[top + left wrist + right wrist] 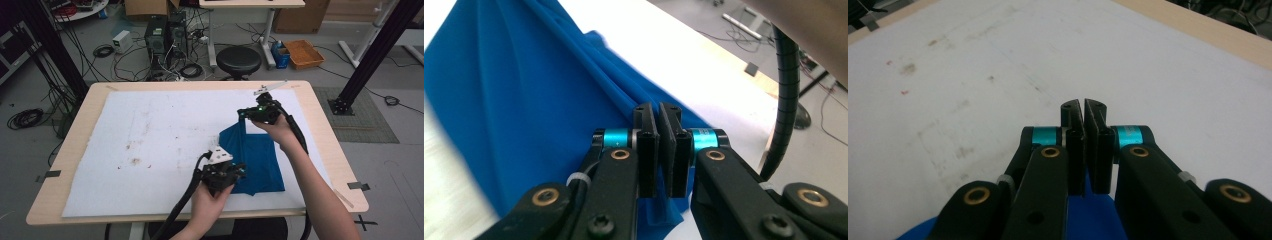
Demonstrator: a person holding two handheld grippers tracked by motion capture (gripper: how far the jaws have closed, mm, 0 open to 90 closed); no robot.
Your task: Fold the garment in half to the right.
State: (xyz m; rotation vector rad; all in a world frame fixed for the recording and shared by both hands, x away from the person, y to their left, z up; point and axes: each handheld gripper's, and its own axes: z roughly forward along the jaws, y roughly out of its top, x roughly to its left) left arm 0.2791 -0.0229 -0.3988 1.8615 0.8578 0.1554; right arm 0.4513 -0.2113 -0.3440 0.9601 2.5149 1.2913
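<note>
High view: blue cloth on white sheet, right half of table. My left gripper at cloth's near-left edge; my right gripper at far corner, cloth lifted there.
Left gripper view: my jaws pinched together on cloth fold.
Right gripper view: my jaws closed, cloth clamped beneath, hanging over sheet.

High view: dim room, even overhead light, soft shadow under the table edge; white mat is the brightest surface, no hard glare. Frame slightly soft, straight lines bow a little toward the corners. Left gripper view: blue cloth saturated, near folds blurred, background washed out (upper right overexposed). Right gripper view: mat evenly lit, distant edge soft
</note>
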